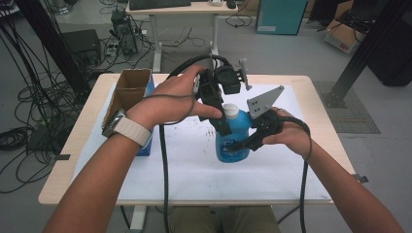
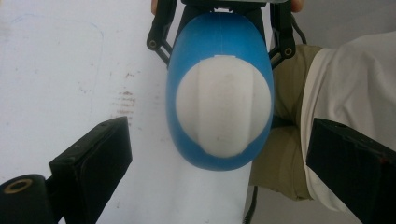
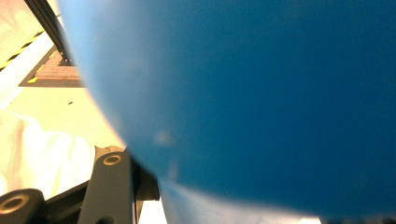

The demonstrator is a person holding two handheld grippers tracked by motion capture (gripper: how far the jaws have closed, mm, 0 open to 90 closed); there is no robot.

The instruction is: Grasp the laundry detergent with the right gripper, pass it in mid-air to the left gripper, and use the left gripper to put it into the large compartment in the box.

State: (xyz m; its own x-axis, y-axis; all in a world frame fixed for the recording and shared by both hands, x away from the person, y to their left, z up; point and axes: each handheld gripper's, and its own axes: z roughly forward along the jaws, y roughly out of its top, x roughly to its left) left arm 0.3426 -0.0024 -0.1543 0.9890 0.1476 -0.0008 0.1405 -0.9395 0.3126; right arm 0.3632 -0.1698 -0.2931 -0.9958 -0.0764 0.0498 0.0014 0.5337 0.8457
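Note:
A blue bottle (image 1: pixel 232 141) with a white cap (image 1: pixel 230 110) stands upright on the white sheet (image 1: pixel 194 167) at the table's middle. My right gripper (image 1: pixel 239 143) comes in level from the right and is shut on the bottle's body; the blue wall (image 3: pixel 257 93) presses close against its camera, beside one black finger (image 3: pixel 111 186). My left gripper (image 1: pixel 225 122) points down over the top. In the left gripper view its two jaws stand wide apart on either side of the cap (image 2: pixel 224 112), touching neither the cap nor the bottle (image 2: pixel 219 46). The left gripper (image 2: pixel 222 179) is open.
An open cardboard box (image 1: pixel 128 90) stands at the table's left, against something blue (image 1: pixel 145 148). Dark specks mark the sheet left of the bottle. Cables trail from both grippers over the front edge. A desk (image 1: pixel 170 9) and floor cables lie beyond.

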